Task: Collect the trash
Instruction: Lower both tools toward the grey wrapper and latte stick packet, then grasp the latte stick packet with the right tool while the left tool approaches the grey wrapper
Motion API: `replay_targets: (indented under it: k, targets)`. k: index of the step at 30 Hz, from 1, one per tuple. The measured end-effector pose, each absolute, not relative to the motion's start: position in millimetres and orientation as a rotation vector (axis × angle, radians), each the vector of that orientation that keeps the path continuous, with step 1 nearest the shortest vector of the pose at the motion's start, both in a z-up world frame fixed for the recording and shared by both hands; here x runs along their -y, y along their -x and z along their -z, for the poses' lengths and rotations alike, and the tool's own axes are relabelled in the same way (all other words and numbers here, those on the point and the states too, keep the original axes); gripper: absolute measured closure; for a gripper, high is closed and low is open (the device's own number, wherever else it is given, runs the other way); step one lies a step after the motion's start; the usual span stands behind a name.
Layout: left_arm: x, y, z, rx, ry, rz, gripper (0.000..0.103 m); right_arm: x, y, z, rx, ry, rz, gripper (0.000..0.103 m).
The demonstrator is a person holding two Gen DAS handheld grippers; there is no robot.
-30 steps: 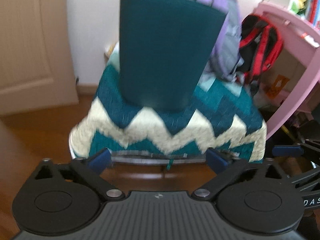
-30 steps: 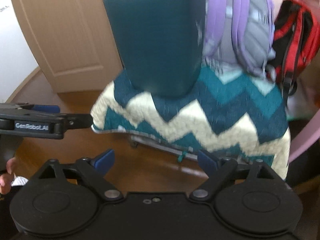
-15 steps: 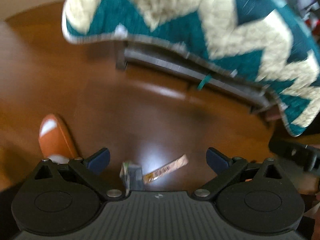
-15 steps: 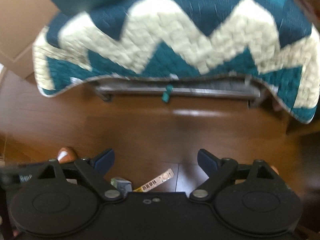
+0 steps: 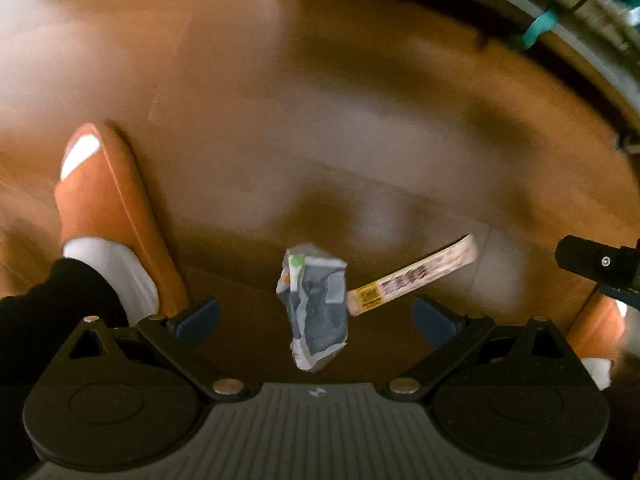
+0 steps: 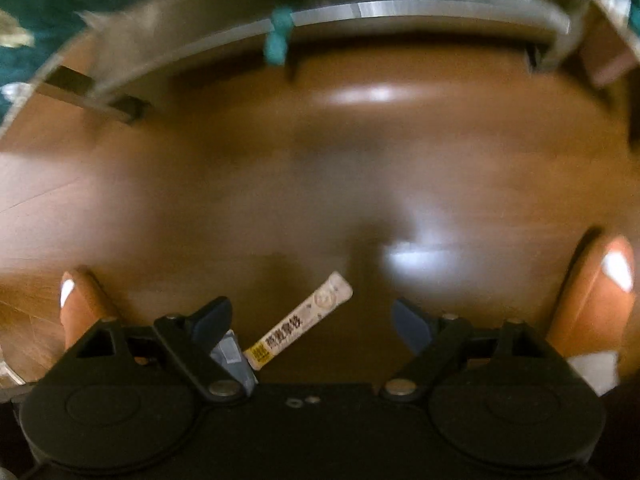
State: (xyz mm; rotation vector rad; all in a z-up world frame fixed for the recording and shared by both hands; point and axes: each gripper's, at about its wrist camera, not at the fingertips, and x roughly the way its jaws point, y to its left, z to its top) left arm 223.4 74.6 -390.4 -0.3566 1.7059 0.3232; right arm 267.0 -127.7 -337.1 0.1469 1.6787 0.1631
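Observation:
Two pieces of trash lie on the brown wooden floor. A crumpled grey and white wrapper (image 5: pixel 316 306) lies between the fingers of my open, empty left gripper (image 5: pixel 316 316). A long thin sachet (image 5: pixel 412 276) with printed text lies just right of it. In the right wrist view the sachet (image 6: pixel 300 322) lies between the fingers of my open, empty right gripper (image 6: pixel 312 320), and the grey wrapper (image 6: pixel 232 354) is partly hidden behind the left finger. Both grippers point down at the floor.
The person's orange slippers stand on either side of the trash (image 5: pixel 108 216) (image 6: pixel 592 288). A metal frame (image 6: pixel 360 12) under a teal zigzag blanket (image 6: pixel 24 8) crosses the far side. The right gripper's tip (image 5: pixel 592 260) shows at the left wrist view's right edge.
Both grippers have tilted down from the chair and blanket to the floor and moved closer to it. The wrapper and sachet now lie between the fingers. Both stay open.

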Motion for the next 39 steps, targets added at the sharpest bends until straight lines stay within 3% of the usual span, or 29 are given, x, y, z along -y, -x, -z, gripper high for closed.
replay_targets:
  k: [13,26,29,32,35,39]
  targets:
    - [-64.1,-214.6,481.3,-1.895,0.254,-0.286,0.0,133.1,-257.1,449.4,-1.871,-0.328,0.013,0.026]
    - [-62.2,-212.9,518.6,-1.93,0.292,-0.249,0.006,119.6,-255.9,489.8,-1.934,-0.41,0.102,0.041]
    - [-67.1,-215.6,520.5,-1.93,0.311,-0.258,0.012,116.2,-259.1,490.0,-1.934,-0.405,0.121,0.042]
    - [-69.3,-216.0,523.8,-1.934,0.311,-0.259,0.026,107.2,-261.0,491.0,-1.939,-0.36,0.142,0.051]
    - [-68.5,-215.7,527.7,-1.941,0.308,-0.251,0.04,100.6,-263.9,490.8,-1.946,-0.339,0.169,0.076]
    - [-66.5,-219.5,528.4,-1.932,0.303,-0.239,0.057,100.4,-266.4,488.8,-1.936,-0.33,0.168,0.08]
